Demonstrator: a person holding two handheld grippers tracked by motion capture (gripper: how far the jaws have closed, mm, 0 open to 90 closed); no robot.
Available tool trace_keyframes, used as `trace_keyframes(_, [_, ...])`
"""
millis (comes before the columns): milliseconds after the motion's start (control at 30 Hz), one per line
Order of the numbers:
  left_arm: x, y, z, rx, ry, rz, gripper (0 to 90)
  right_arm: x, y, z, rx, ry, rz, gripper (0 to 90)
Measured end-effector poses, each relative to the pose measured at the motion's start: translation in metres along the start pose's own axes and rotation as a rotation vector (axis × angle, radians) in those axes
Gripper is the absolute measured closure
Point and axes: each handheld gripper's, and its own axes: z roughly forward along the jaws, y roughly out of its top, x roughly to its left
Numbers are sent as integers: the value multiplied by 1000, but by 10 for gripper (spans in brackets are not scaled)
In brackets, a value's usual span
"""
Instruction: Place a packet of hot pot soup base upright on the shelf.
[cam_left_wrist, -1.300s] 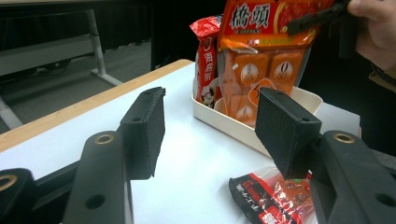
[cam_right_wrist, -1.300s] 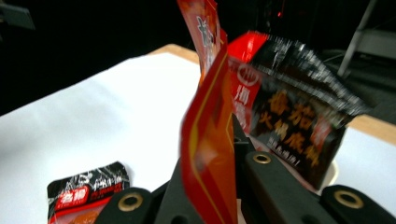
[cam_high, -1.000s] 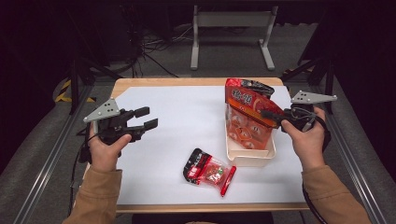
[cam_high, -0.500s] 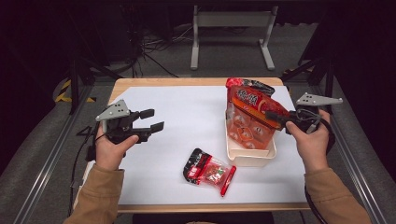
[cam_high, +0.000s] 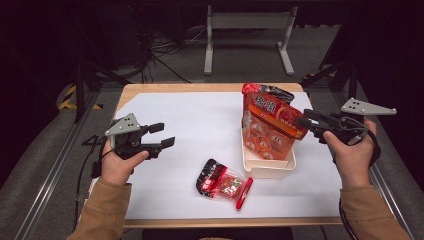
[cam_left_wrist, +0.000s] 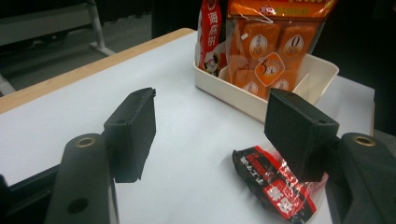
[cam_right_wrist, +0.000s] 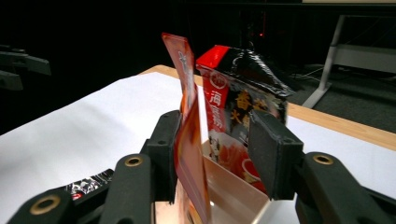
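The right hand-held gripper (cam_right_wrist: 215, 154) had just opened, releasing the orange plastic snack bag (cam_right_wrist: 189, 154) standing between its jaws; the left hand-held gripper (cam_left_wrist: 215, 135) hovered open, empty.

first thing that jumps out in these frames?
The tall orange-red snack bag standing in the cream plastic tray at the table's right. The right gripper sits at its edge, jaws just opened, bag edge between them. A small red-and-black snack packet lies flat near the front.
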Motion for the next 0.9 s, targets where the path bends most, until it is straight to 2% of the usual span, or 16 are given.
trace_keyframes(100, [-2,-2,0,18,4,7,333,-3,-2,-9,-8,1,-4,517])
trace_keyframes(200, [-7,-8,1,53,-6,0,324,-4,-3,-19,-27,-2,-11,491])
trace_keyframes(333, [-9,-13,2,71,-17,2,323,-6,-5,-30,-33,-14,-22,488])
trace_keyframes(633, [-13,-19,4,126,-38,18,315,-13,-13,-39,-17,-32,-52,475])
trace_keyframes(900, [-21,-27,12,182,-60,36,303,-22,-30,-41,8,-72,-37,459])
